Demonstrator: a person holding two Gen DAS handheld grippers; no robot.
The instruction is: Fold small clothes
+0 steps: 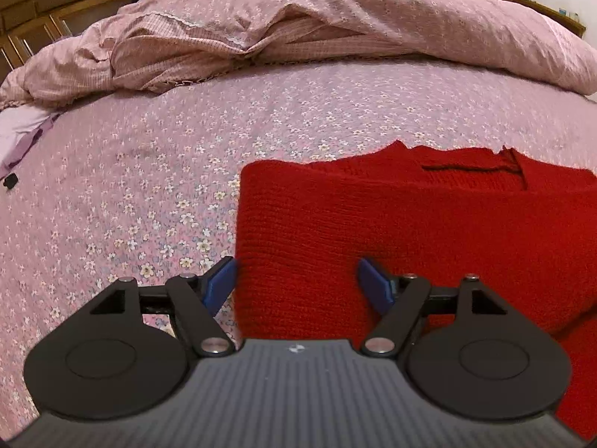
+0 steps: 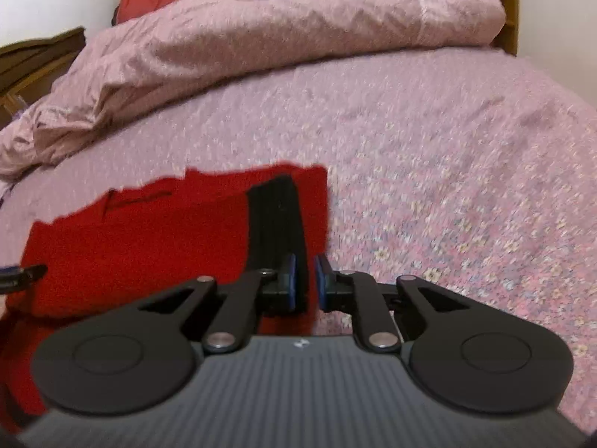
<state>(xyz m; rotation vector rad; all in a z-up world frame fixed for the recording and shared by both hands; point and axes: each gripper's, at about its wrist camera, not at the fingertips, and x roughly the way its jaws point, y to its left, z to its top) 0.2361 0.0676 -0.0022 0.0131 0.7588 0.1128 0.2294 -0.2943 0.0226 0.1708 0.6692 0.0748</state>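
A red knitted garment (image 1: 391, 224) lies flat on the floral pink bedsheet (image 1: 149, 171), folded with a straight left edge. My left gripper (image 1: 296, 283) is open, its blue pads straddling the garment's near left part, just above it. In the right wrist view the garment (image 2: 149, 231) shows with a black strip (image 2: 276, 216) near its right edge. My right gripper (image 2: 305, 280) hovers over that right edge, its jaws nearly closed with a narrow gap, and nothing is visibly clamped between them. The left gripper's tip (image 2: 22, 274) shows at the left edge.
A rumpled pink duvet (image 1: 298, 26) is heaped across the far side of the bed. A lilac cloth (image 1: 22, 130) and a small black object (image 1: 10, 180) lie at the left. A wooden headboard (image 2: 509, 7) and wooden furniture (image 1: 44, 7) stand behind.
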